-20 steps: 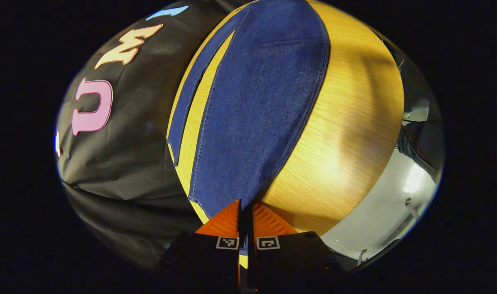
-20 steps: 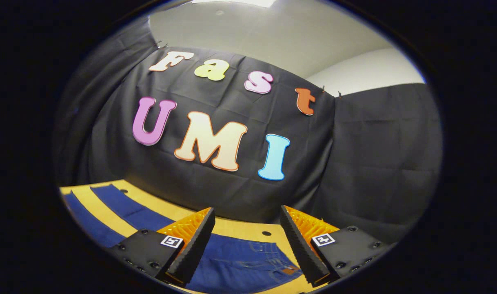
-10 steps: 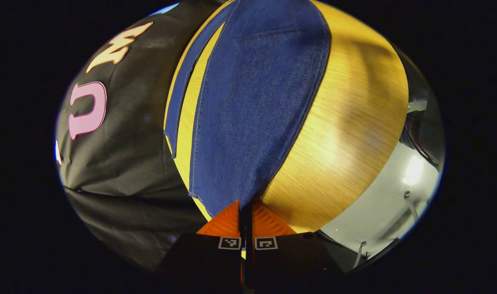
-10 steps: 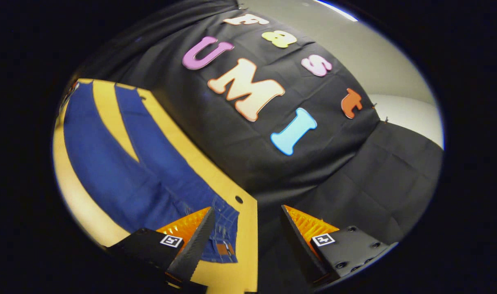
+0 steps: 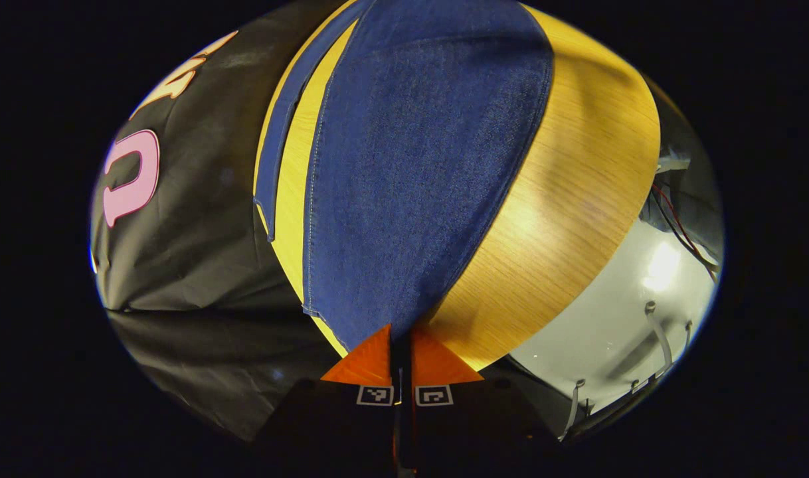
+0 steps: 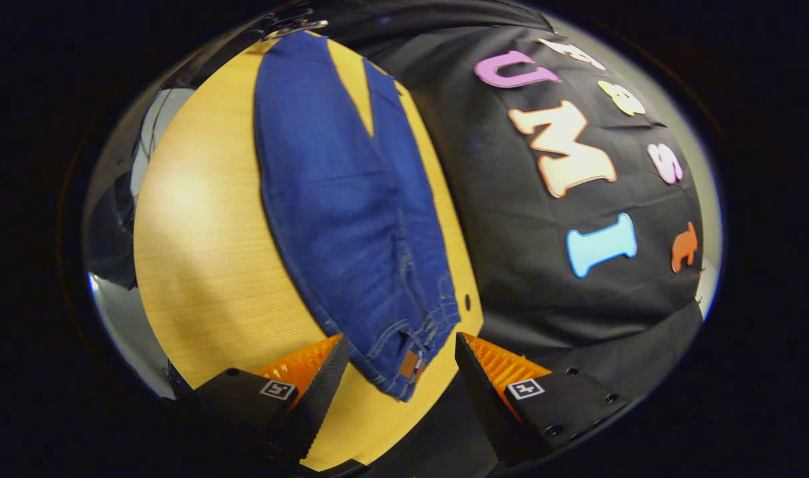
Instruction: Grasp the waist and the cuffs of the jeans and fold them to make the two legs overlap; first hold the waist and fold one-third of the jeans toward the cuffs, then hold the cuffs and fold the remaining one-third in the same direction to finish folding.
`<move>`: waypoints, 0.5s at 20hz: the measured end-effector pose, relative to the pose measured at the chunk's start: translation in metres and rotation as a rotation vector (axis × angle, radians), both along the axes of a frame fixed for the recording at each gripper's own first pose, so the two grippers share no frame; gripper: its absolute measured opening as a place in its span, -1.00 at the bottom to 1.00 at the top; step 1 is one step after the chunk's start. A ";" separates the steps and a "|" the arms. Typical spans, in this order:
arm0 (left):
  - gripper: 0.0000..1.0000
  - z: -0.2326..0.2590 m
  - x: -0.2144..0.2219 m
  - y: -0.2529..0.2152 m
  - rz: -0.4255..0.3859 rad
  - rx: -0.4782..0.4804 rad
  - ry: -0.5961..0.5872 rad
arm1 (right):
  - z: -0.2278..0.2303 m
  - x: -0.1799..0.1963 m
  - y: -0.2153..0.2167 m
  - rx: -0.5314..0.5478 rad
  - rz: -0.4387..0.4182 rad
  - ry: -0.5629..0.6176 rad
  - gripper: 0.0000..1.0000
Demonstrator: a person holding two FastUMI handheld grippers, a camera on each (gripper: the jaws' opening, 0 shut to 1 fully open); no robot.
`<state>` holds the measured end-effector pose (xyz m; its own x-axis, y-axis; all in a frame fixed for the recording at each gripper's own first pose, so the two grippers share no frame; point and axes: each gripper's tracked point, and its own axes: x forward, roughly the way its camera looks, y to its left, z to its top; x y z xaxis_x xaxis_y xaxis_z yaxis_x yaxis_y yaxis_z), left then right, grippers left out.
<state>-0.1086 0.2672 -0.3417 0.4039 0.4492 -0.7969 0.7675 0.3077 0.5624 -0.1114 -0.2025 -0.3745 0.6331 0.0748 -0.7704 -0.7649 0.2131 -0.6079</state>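
dark blue denim jeans [image 6: 351,212] are being spread flat, legs parted in a narrow v, on a yellow wood-grain table [image 6: 205,265]. a cuff is being pinched by the left gripper [image 5: 400,345], while the right gripper [image 6: 399,372] is being held wide apart over the waist.

Dark blue jeans [image 6: 351,199] of matt, coarse-woven denim cloth, with pale stitched seams and a small leather-like patch [image 6: 410,363] at the waist, are lying on a bench [image 5: 577,199] of smooth light wood, its fine grain catching a soft sheen. The far wall [image 6: 524,279] is hanging as matt, creased black cloth.
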 end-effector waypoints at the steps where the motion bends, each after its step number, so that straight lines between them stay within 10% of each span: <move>1: -1.00 0.000 -0.001 -0.002 0.004 0.003 0.007 | -0.011 -0.001 -0.003 -0.011 0.010 0.025 0.98; 10: -1.00 0.015 0.003 -0.003 0.065 0.020 0.020 | -0.061 0.015 -0.016 -0.090 0.098 0.092 0.71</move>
